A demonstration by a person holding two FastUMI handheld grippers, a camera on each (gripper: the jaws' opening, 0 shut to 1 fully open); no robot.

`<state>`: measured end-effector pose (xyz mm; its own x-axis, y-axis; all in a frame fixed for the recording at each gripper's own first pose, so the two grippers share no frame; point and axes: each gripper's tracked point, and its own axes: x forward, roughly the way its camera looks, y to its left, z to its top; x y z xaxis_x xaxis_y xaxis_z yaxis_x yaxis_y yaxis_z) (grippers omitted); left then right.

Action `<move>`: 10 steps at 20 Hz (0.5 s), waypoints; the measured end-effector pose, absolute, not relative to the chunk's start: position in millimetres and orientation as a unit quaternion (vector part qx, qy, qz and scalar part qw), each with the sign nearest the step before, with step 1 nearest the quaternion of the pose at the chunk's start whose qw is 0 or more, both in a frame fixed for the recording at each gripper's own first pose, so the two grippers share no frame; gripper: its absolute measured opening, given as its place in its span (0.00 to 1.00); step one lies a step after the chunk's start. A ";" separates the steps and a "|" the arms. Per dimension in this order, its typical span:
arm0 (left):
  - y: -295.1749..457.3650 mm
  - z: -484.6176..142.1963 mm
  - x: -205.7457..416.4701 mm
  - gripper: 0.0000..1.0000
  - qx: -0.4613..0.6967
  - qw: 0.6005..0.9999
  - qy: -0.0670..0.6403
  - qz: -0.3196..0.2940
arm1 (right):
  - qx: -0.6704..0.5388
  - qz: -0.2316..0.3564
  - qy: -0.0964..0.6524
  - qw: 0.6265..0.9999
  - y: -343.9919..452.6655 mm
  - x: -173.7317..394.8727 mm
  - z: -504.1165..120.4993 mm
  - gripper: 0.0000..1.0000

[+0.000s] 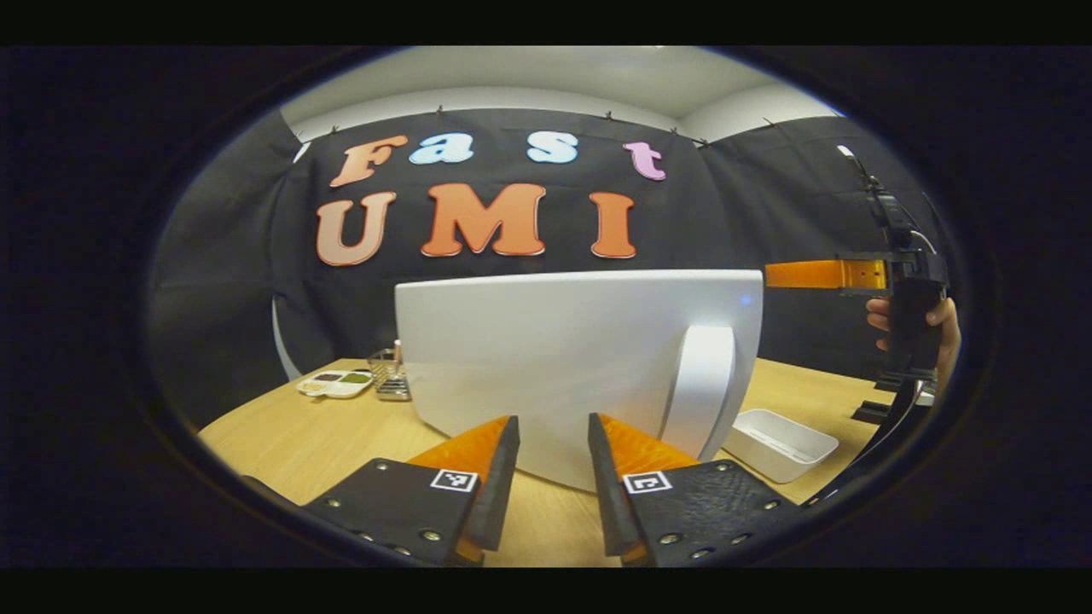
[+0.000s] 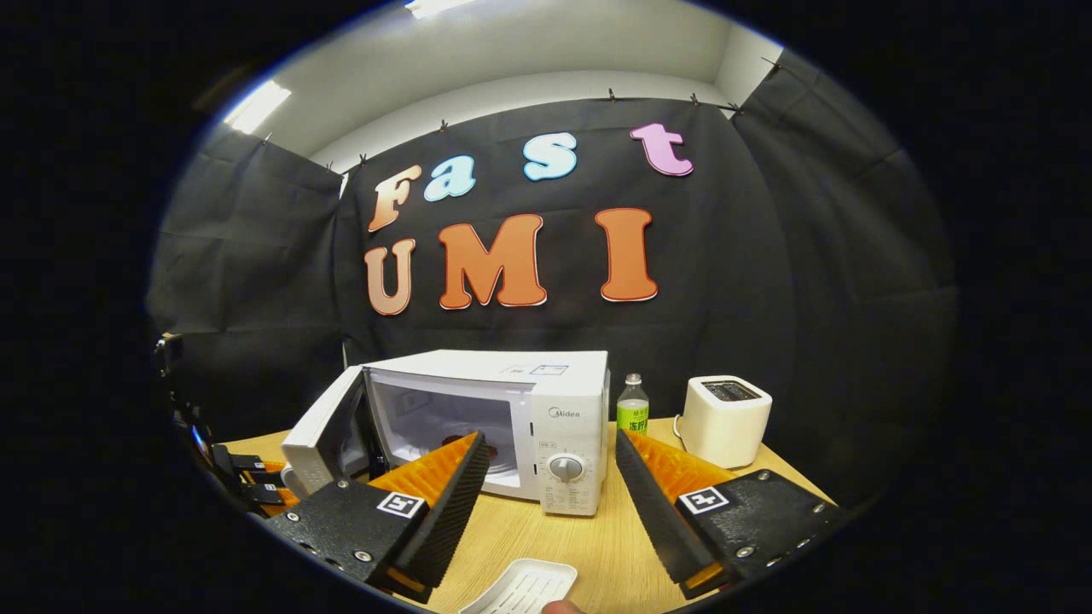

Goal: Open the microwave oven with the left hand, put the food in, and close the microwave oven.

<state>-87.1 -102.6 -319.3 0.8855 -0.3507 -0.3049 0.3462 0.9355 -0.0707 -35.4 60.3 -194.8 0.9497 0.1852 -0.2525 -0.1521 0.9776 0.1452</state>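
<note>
Microwave (image 2: 546, 426) mid tabletop (image 2: 597, 546), door (image 2: 320, 435) swung open leftward. Bottle (image 2: 632, 405) just right of it, toaster (image 2: 725, 420) further right. White tray (image 2: 520, 588) at near edge. Right gripper (image 2: 550, 503) fingers spread wide, empty.

1 microwave (image 2: 512, 426), 1 bottle (image 2: 632, 404), 1 toaster (image 2: 725, 420), 1 white tray (image 1: 778, 443), 2 grippers (image 1: 553, 477)

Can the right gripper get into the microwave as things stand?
Probably yes: the microwave door stands swung open, the right gripper faces the opening, jaws apart, and nothing stands between.
</note>
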 end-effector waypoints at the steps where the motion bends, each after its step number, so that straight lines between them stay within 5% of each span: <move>1: -114.7 -323.8 -82.0 0.37 -0.011 0.969 0.163 -0.185 | 0.057 0.083 0.134 0.986 54.2 -38.0 -195.3 0.92; 5: -152.9 -345.2 -63.5 0.11 -0.017 0.960 0.187 -0.210 | 0.044 0.070 0.136 0.987 34.6 -41.1 -197.8 0.93; 10: -175.7 -355.3 -26.2 0.10 -0.007 0.961 0.190 -0.200 | 0.047 0.060 0.137 0.988 23.8 -40.5 -201.1 0.93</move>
<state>-26.2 -175.7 -355.3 0.8483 -0.3868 -0.3616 0.3812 0.9201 -0.0901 -40.5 23.8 -201.1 0.9553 0.1314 -0.2647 -0.1055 0.9883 0.1100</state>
